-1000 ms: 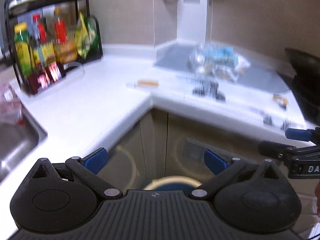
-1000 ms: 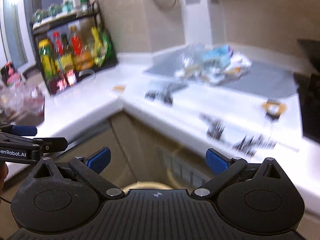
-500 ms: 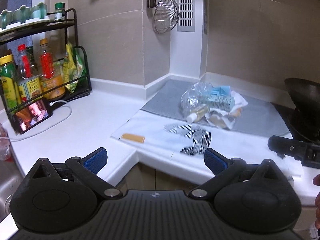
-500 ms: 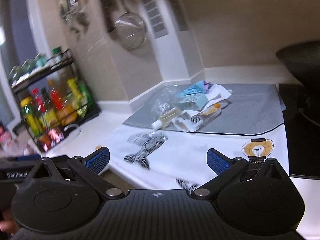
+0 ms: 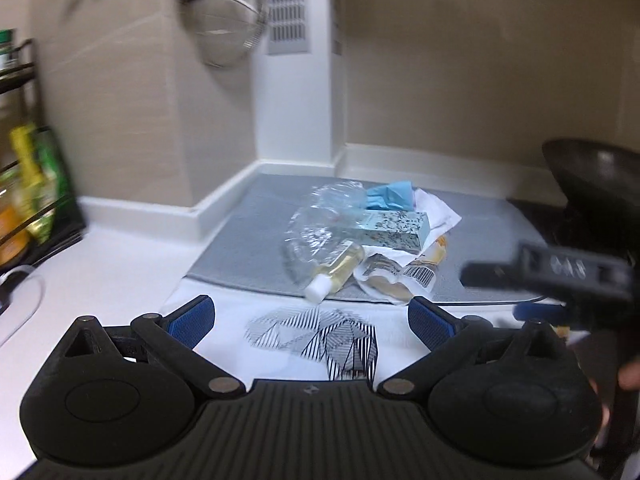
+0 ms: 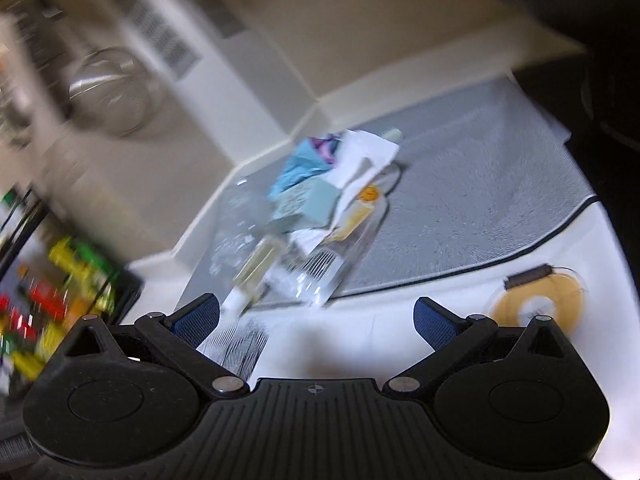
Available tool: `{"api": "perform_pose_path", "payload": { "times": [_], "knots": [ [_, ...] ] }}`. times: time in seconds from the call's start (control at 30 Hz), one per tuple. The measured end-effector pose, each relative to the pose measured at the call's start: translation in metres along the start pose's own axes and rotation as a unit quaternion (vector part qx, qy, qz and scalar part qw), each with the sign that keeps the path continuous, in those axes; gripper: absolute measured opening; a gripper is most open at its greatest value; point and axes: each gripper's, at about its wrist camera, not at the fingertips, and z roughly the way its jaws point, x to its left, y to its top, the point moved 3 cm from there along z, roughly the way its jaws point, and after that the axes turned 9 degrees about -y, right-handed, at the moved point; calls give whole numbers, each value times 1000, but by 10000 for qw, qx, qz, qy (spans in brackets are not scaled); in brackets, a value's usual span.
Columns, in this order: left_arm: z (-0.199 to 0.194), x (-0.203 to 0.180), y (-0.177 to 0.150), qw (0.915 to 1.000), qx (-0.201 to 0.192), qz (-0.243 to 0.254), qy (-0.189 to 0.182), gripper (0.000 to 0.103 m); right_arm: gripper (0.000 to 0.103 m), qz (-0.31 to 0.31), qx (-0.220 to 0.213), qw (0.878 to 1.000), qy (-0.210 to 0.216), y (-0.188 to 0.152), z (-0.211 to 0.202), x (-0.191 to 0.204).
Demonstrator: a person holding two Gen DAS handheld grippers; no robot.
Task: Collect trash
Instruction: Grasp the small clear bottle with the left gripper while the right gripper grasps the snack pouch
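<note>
- Since a moment ago both hand-held grippers have come in nearer the corner of the counter (image 5: 120,264): the trash heap (image 5: 364,236) fills more of each view, and the spice rack (image 5: 24,184) has slid off to the left edge.
- The left hand-held gripper (image 5: 311,318) stands spread with nothing between its blue pads, poised over the striped print on the white cloth (image 5: 320,336), just short of the heap.
- The right hand-held gripper (image 6: 316,318) is likewise spread and empty, its left pad close to the white cap of a small bottle (image 6: 256,276); this view is blurred by motion.
- The heap lies on the grey mat (image 5: 248,240) at the back corner: a crumpled clear plastic bag (image 5: 320,216), the small bottle of yellowish liquid (image 5: 338,272), a pale teal carton (image 5: 392,230), blue paper (image 5: 390,196), white tissue and a wrapper with a barcode (image 5: 420,278).
- I judge that nothing is collected yet; the approach is nearly done and a first grasp is next.
- Writing: only the barcode shows plainly; the carton's print and the lettering on the right gripper's body, seen from the left camera, are too blurred to read.
- A dark pan (image 5: 596,176) sits at the right, well apart from the heap.
</note>
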Motion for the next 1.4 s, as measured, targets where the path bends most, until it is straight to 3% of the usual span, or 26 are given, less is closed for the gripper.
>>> {"api": "perform_pose_path", "payload": {
  "times": [0.13,0.23,0.37,0.4,0.47,0.5,0.57,0.67,0.87,1.0,1.1,1.17,1.23,1.3,1.33,1.37,1.4],
  "knots": [
    [36,3,2,9991,167,336,205,103,103,135,121,9996,-233,14,38,4],
    [49,11,1,9991,282,239,217,103,103,61,224,9989,-401,18,66,13],
    [59,17,0,9990,337,206,214,103,101,-626,-71,9964,-575,17,91,35],
    [62,17,0,9989,351,224,223,103,97,-858,-127,9943,-627,14,94,40],
    [67,17,1,9988,370,241,197,103,46,-1263,-226,9880,-860,9,93,45],
    [70,16,2,9988,380,245,173,103,42,-1210,-257,9885,-864,8,90,42],
    [77,12,5,9988,396,251,125,103,22,-838,-186,9944,-622,12,84,28],
    [89,6,11,9988,426,224,11,103,16,-613,-317,9959,-578,18,60,5],
    [123,0,24,9978,649,12,-144,103,15,-570,-967,9912,-696,20,-7,-31],
    [149,-1,29,9962,851,-139,-94,103,17,-754,-1048,9884,-796,12,-17,-39],
    [169,2,30,9925,1191,-258,-88,103,31,-747,-817,9903,-841,12,-5,-39],
    [178,5,29,9903,1346,-345,4,103,73,-545,-572,9931,-871,10,5,-41],
    [182,10,28,9885,1430,-498,31,99,85,-447,-510,9934,-923,5,13,-43],
    [182,18,27,9854,1512,-781,82,51,82,-827,-583,9902,-967,1,17,-35],
    [181,21,26,9834,1585,-879,79,44,51,-968,-629,9891,-919,-1,18,-32],
    [177,23,26,9824,1619,-911,176,40,36,-962,-566,9901,-852,-3,21,-33],
    [173,23,25,9822,1640,-866,304,40,35,-829,-552,9920,-772,-2,20,-35]
  ]
}}
